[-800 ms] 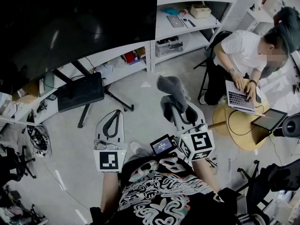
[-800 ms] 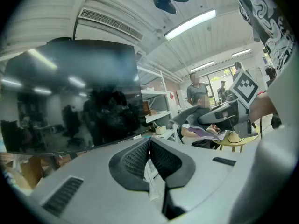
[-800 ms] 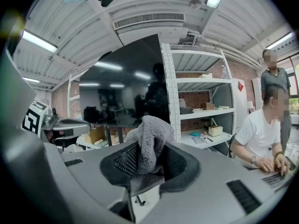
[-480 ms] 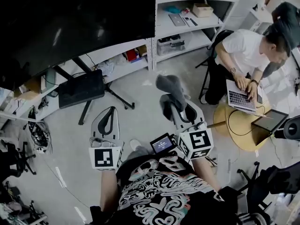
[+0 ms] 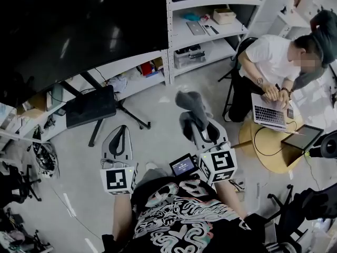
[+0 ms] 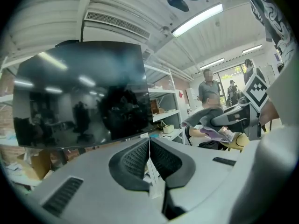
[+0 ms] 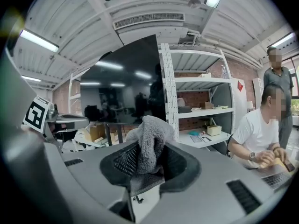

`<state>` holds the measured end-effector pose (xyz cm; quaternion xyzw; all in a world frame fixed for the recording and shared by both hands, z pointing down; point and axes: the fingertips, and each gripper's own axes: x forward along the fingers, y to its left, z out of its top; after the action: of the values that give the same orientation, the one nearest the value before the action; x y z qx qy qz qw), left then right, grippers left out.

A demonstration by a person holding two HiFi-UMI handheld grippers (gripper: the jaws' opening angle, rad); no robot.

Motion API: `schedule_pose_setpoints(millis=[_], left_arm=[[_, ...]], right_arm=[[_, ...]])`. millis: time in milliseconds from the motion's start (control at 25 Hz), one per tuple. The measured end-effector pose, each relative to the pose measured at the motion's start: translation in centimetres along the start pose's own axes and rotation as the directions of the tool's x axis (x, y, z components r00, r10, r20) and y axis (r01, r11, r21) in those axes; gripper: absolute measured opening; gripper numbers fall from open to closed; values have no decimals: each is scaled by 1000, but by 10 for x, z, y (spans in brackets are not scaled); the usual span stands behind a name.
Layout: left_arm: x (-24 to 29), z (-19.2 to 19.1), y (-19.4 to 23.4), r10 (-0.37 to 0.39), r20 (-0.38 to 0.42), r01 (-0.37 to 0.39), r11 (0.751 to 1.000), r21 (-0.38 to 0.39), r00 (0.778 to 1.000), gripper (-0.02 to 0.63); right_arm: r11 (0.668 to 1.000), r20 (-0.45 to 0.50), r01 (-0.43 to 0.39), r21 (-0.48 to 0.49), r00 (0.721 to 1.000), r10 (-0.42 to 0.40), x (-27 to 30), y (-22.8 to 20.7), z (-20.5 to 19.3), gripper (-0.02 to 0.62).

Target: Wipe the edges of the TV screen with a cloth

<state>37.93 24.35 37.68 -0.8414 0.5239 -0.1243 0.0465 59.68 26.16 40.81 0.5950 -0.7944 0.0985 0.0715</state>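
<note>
Bare floor (image 5: 158,141) lay open toward the TV screen (image 5: 79,25); its stand legs (image 5: 131,114) stood below, a shelf rack (image 5: 210,36) beside, a seated person (image 5: 266,57) rightward.

You're wearing a black shirt (image 5: 184,223) with white swirling patterns. The cloth (image 7: 152,129) is showing plain grey, the TV (image 5: 79,30) glossy black. Your left gripper (image 6: 149,146) and right gripper (image 7: 150,147) are looking pale grey with black ribbed pads, each carrying black-and-white square markers. The shelves (image 5: 210,33) are showing white.
</note>
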Motion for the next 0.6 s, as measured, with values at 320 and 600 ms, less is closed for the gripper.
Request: schedule_pose_setpoints(millis=[320, 600], left_arm=[[12, -5, 6, 11, -8, -11, 1000, -28, 1000, 19], [47, -8, 18, -11, 1, 11, 1000, -25, 1000, 18]], right_arm=[[1000, -6, -20, 7, 1000, 20, 10, 1, 0, 135], [1000, -30, -1, 9, 1000, 1, 37, -4, -3, 135]])
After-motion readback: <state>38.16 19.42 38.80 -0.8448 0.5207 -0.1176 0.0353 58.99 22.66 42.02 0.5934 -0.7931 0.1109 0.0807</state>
